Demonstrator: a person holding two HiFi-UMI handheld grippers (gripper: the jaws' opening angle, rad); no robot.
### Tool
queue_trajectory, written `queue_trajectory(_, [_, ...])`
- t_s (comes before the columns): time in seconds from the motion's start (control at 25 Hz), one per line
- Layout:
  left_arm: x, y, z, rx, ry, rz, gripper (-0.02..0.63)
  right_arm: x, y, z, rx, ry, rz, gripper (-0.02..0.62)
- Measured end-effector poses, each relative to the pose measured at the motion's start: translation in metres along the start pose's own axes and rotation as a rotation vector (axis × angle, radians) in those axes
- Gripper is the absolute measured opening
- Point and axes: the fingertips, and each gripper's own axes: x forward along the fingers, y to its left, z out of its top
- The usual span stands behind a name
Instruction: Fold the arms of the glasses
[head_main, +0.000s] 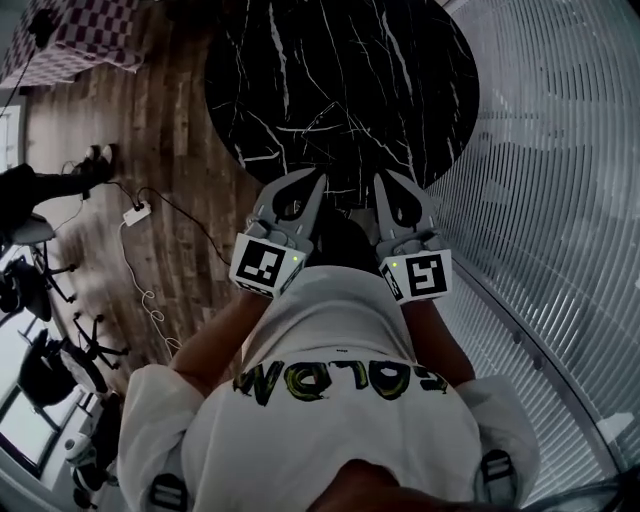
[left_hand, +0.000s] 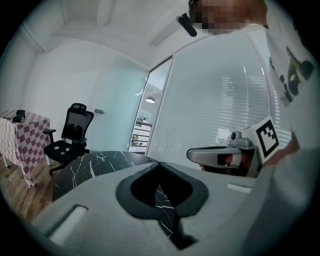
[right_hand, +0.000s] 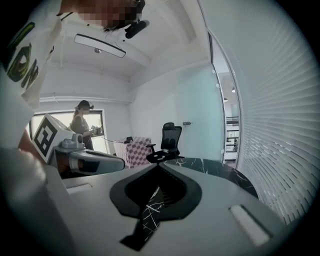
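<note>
Just ahead of the person's white shirt (head_main: 330, 400), the left hand-held gripper (head_main: 318, 182) and the right hand-held gripper (head_main: 382, 180) sit side by side. Each has its jaws together and empty, with the tips over the near edge of the round black marble desk (head_main: 340, 80). The glasses cannot be made out in any view.

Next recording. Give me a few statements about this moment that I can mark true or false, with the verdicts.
1. A pair of glasses lies on the round black marble table. False: no glasses show on it in any view.
2. The left gripper and the right gripper are both shut, with nothing between their jaws. True.
3. The floor is grey carpet. False: it is brown wooden planks.
4. A black office chair stands beyond the table. True.
</note>
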Motion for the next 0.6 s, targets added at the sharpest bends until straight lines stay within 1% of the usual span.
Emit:
queue_trajectory(0.08, [0.006,0.007,-0.009,-0.009,0.017,0.007,0.002,0.007,-0.006,-0.008,-0.004,0.017,-0.003,0.002])
queue_trajectory(0.28, [0.021,0.035,-0.038,-0.039,0.054,0.057,0.003,0.025,-0.022,-0.035,-0.012,0.066,-0.003,0.002])
queue_trajectory(0.52, [0.040,0.069,-0.075,-0.045,0.116,0.088,0.003,0.049,-0.037,-0.064,-0.013,0.113,0.007,0.002])
queue_trajectory(0.6, [0.048,0.078,-0.089,-0.044,0.145,0.081,0.003,0.059,-0.042,-0.075,-0.013,0.127,0.011,0.002])
